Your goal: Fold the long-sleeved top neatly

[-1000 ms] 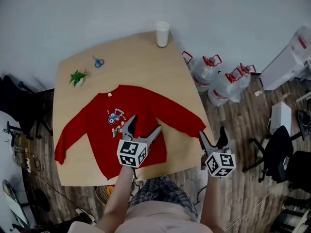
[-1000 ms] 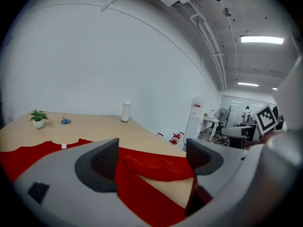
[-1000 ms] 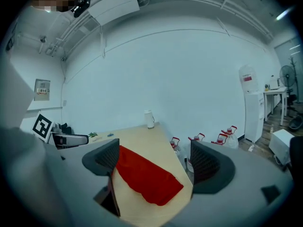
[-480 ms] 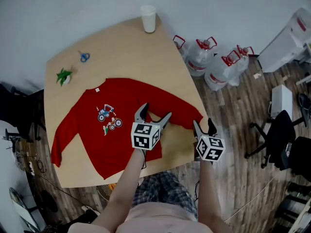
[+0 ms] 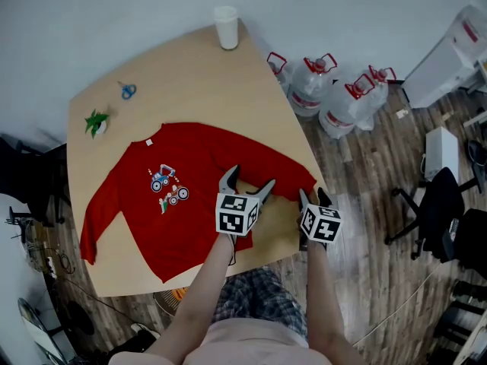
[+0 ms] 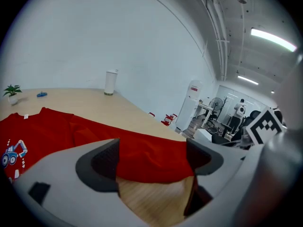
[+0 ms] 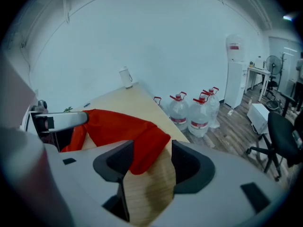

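A red long-sleeved top point(image 5: 190, 173) with a tractor print lies flat, front up, on the wooden table point(image 5: 198, 74), sleeves spread. My left gripper point(image 5: 247, 182) hovers open over the right sleeve near the armpit; in the left gripper view the sleeve point(image 6: 142, 155) runs across just beyond the left gripper point(image 6: 152, 162), touching neither jaw. My right gripper point(image 5: 313, 198) is at the right cuff by the table's edge. In the right gripper view the cuff point(image 7: 149, 148) lies between the tips of the right gripper point(image 7: 151, 167), whose jaws have just been closing and stand part open, not pressing it.
A white cup point(image 5: 226, 27) stands at the far table corner, blue scissors point(image 5: 128, 90) and a small plant point(image 5: 97, 122) at the far left. Water jugs point(image 5: 308, 90) stand on the floor right of the table, with an office chair point(image 5: 441, 204) further right.
Both grippers have come down toward the top's right sleeve. The left one shifted right from the hem area. The right one's jaws have narrowed around the cuff.
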Motion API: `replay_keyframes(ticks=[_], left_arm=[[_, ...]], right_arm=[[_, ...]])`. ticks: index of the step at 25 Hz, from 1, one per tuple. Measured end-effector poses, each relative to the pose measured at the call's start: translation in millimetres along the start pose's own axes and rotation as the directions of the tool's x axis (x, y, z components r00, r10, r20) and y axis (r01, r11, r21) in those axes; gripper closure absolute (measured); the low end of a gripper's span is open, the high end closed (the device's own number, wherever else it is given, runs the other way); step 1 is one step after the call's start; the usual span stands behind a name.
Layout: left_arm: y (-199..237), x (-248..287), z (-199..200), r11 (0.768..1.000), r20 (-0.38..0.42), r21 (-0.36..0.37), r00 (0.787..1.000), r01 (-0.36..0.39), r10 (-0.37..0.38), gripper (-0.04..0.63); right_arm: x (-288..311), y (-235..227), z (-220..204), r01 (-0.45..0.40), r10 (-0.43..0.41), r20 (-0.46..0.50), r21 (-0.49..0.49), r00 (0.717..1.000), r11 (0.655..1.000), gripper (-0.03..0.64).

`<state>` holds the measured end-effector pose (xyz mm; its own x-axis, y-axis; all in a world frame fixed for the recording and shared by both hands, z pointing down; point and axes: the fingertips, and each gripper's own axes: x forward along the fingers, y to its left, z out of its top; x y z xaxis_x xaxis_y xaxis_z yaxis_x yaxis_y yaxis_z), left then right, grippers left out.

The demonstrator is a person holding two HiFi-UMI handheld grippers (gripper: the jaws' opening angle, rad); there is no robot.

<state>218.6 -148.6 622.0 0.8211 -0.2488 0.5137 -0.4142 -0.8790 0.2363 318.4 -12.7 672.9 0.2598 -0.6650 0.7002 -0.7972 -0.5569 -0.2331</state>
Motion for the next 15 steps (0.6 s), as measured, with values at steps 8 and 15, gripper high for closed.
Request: replay_keyframes(ticks=[8,15], left_arm=[[5,-8,-3,1.000,0.005,-0.012,1.000,-0.009,0.009,0.155],[9,-14,-10,1.000,-0.004,-0.027,1.000,-0.016,0.016,0.155]], right_arm=[[7,-1,-17,0.042,-0.041,-0.065,0.006,0.997,0.999,0.391],[10,4,-18,0.056,-0.058,-0.072,-0.018,0.996,0.998,0.449]])
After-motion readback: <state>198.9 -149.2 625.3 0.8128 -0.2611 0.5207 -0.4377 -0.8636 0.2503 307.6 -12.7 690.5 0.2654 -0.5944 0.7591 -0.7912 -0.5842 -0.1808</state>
